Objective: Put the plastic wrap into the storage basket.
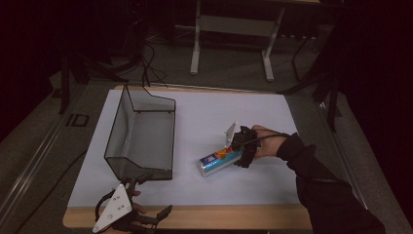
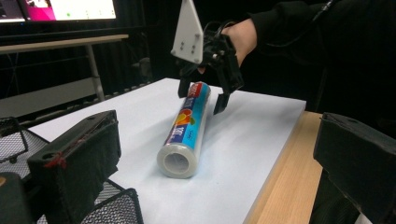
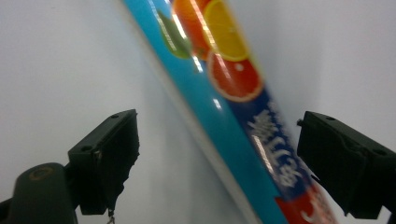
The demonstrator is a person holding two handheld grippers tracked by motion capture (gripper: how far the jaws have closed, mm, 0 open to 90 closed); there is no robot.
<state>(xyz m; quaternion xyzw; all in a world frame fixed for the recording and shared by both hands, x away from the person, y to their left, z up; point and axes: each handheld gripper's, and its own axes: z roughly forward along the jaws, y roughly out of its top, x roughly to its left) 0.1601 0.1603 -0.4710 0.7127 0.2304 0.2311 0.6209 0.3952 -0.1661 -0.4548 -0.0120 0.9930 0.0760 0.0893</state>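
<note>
While straddling the roll (image 3: 224,93) from above, right gripper (image 1: 242,146) open, jaws spread wide to either side of it with daylight showing between pad and wrapper on both sides in the right gripper view. Not yet gripping, then; set crosswise to the roll's length, most likely so that a squeeze would catch the round body across its width and not slide off along it. Roll lying flat on the white mat (image 1: 204,117), directly beneath those jaws, the gripper over the end nearer the hand (image 1: 265,141) (the printed end, with the orange slices) and the hollow core end pointing away from it. Left gripper (image 1: 127,207) near the table's front edge, well apart from the roll, also open and empty, jaws parted in its own view with the roll lying between and beyond them. Parked there, by the look of it, just beside the near end of the basket (image 1: 141,136), perhaps to steady it or simply to stay out of the way. Basket a wire-mesh tray, empty, to the far side of the left gripper and near the roll, a likely place for the roll to go. Beyond the mat, floor and desk legs (image 1: 196,44).
</note>
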